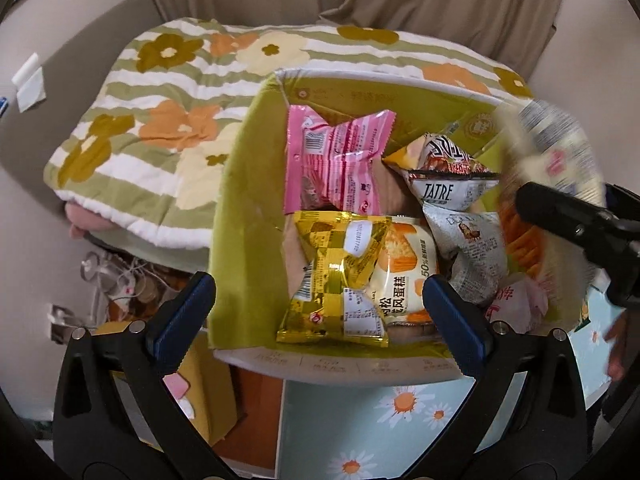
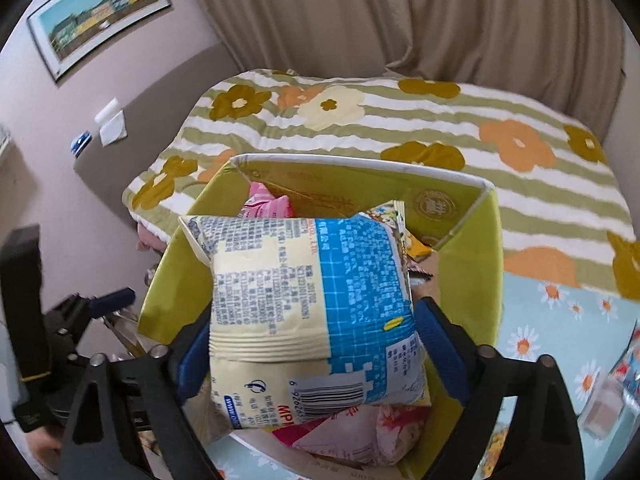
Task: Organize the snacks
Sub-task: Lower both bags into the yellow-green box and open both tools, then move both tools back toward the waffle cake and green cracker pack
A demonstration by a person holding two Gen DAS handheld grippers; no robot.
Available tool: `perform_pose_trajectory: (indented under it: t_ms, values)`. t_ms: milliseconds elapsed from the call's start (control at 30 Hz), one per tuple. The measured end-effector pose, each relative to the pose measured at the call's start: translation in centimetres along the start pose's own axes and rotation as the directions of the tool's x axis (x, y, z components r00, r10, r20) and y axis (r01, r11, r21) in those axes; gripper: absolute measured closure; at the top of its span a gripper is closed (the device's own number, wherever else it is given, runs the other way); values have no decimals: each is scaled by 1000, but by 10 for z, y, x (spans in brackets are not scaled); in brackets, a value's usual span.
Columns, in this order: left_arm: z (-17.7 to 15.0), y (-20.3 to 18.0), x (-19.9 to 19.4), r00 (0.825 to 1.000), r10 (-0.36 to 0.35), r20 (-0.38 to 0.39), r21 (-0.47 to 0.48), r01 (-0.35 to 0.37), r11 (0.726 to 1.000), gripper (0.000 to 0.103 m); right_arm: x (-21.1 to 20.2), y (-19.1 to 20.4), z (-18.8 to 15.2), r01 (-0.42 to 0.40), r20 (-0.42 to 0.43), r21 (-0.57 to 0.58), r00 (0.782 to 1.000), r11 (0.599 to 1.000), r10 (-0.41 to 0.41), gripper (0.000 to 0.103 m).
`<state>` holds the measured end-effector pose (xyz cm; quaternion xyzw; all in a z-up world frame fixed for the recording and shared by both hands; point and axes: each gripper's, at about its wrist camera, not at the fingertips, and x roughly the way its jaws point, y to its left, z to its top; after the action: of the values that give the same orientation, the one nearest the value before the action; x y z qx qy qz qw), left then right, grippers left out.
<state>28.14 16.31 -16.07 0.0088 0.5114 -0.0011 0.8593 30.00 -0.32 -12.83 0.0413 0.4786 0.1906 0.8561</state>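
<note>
One cream-and-blue packet (image 2: 312, 312) sits between the pads of our right tongs (image 2: 314, 316), which stand wide at its 9 and 3 o'clock sides, above the green box (image 2: 360, 188). Our left tongs (image 1: 320, 284) gape wide and empty over a gold packet (image 1: 340, 272) in the box, a pink packet (image 1: 336, 160) at its 12 o'clock. Beyond lies a flowered quilt (image 1: 160, 120).

Left gripper (image 1: 320, 308): angled steeply downward, blue-padded fingers (image 1: 180, 312) spread wide, nothing between them.
Right gripper (image 2: 320, 352): angled downward, jaws standing wide; blue pads (image 2: 440, 352) flank a packet, contact unclear.
Hand: edge visible at far right of left wrist view (image 1: 618, 344).
</note>
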Motion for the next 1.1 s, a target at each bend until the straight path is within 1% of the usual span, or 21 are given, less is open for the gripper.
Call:
perform_pose_trajectory:
  t_ms: [33, 67, 133, 233, 367, 500, 667, 767, 900, 967, 1067, 1100]
  values:
    - [-1, 1, -2, 1000, 3, 4, -5, -3, 1000, 0, 0, 1, -1, -3, 9, -5, 1000, 1000, 3, 1]
    - [-3, 4, -5, 1000, 8, 8, -12, -8, 1000, 0, -2, 2, -2, -3, 23, -12, 1000, 1000, 4, 0]
    - [-6, 6, -7, 1000, 11, 10, -22, -11, 1000, 0, -4, 2, -5, 3, 41, -22, 999, 1000, -2, 0]
    - [-11, 10, -11, 1000, 3, 10, -40, -2, 999, 0, -5, 1, -12, 2, 32, -19, 999, 1000, -1, 0]
    - [-12, 10, -15, 1000, -9, 16, -41, 10, 999, 0, -10, 0, -18, 11, 24, -6, 1000, 1000, -11, 0]
    - [-9, 6, -22, 999, -25, 42, -23, 26, 999, 0, -20, -1, -20, 18, 38, 14, 999, 1000, -19, 0]
    - [-3, -7, -33, 995, -65, 75, 16, 64, 998, 0, -46, -6, -21, 59, 80, 44, 995, 997, -63, 0]
    - [4, -22, -40, 990, -107, 93, 57, 102, 993, 0, -64, -15, -24, 87, 109, 80, 989, 993, -96, 0]
    - [11, -48, -45, 980, -172, 103, 122, 159, 980, 0, -96, -40, -35, 146, 144, 159, 975, 976, -170, 0]
    - [14, -70, -46, 973, -208, 103, 173, 188, 967, 0, -110, -51, -42, 170, 147, 189, 969, 967, -199, 0]
    - [15, -96, -50, 963, -249, 103, 226, 221, 949, 0, -136, -74, -55, 232, 141, 232, 953, 945, -269, 0]
    - [14, -109, -52, 958, -270, 98, 248, 239, 939, 0, -141, -78, -58, 245, 138, 236, 949, 940, -282, 0]
